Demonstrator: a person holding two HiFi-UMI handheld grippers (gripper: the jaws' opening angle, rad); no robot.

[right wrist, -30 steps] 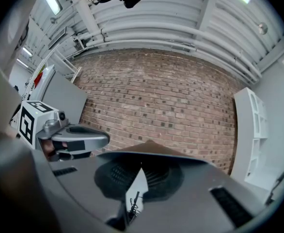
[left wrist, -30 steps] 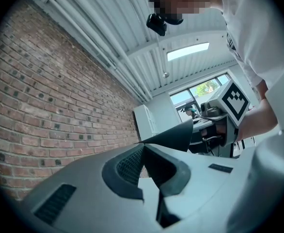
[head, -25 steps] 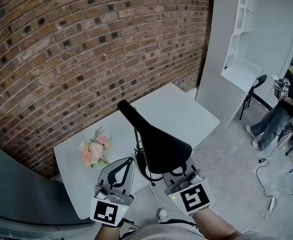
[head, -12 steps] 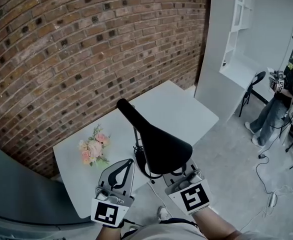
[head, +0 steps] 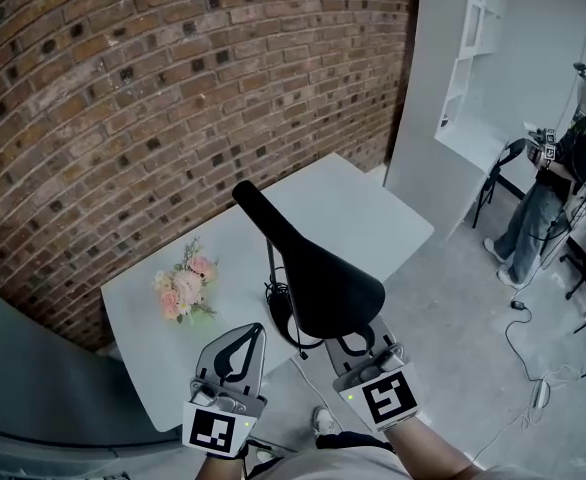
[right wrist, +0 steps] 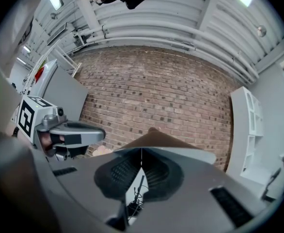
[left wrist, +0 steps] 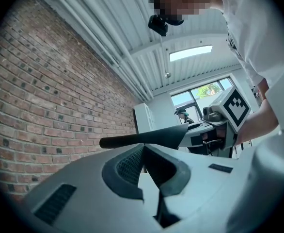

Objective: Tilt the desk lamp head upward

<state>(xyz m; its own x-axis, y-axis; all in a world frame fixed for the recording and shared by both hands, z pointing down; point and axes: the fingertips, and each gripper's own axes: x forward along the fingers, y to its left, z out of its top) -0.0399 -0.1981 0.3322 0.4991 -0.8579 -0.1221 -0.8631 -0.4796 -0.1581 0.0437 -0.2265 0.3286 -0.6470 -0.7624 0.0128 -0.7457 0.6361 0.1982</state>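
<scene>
L tongs & R tongs closed, by lamp head.

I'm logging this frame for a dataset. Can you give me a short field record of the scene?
lamp head: black, above the white table
left gripper: shut, empty, left of the lamp head
right gripper: shut, tips under the lamp head's wide end
flowers: lying on the table, left of the lamp head
</scene>
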